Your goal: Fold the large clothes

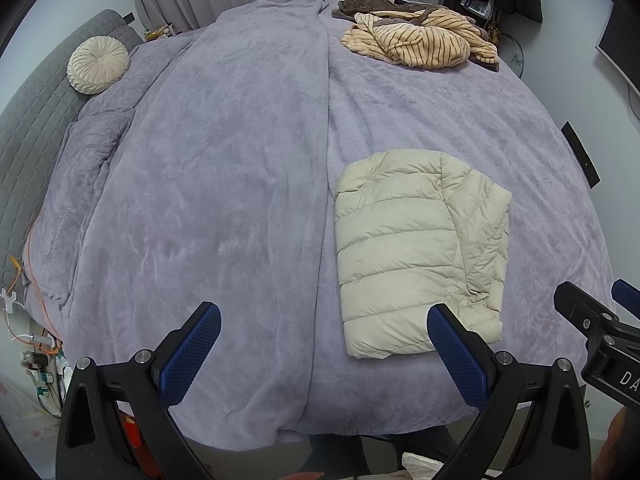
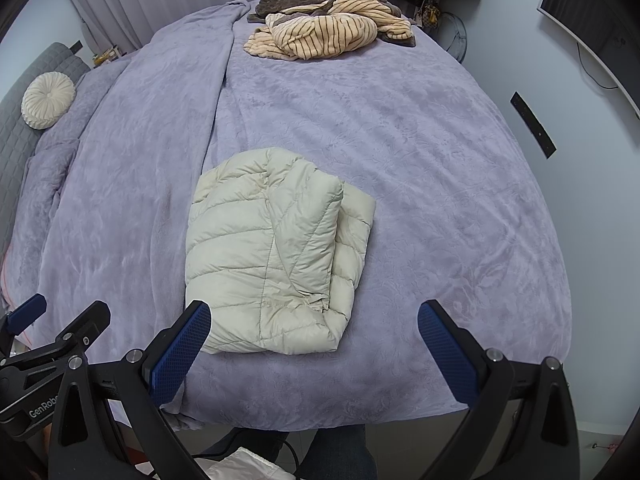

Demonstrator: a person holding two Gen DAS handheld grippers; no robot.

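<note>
A cream quilted puffer jacket (image 1: 416,248) lies folded into a compact rectangle on the purple bed cover (image 1: 224,184); it also shows in the right wrist view (image 2: 272,252). My left gripper (image 1: 324,320) is open and empty, held back over the bed's near edge, its right finger just in front of the jacket's near corner. My right gripper (image 2: 314,320) is open and empty, also back from the jacket's near edge. The right gripper's body (image 1: 600,340) shows at the right of the left wrist view.
A striped tan and brown garment pile (image 1: 420,36) lies at the far end of the bed, also in the right wrist view (image 2: 328,28). A round cream cushion (image 1: 98,65) rests by the grey headboard (image 1: 36,120) at left. Curtains hang behind; a monitor (image 2: 588,12) hangs at right.
</note>
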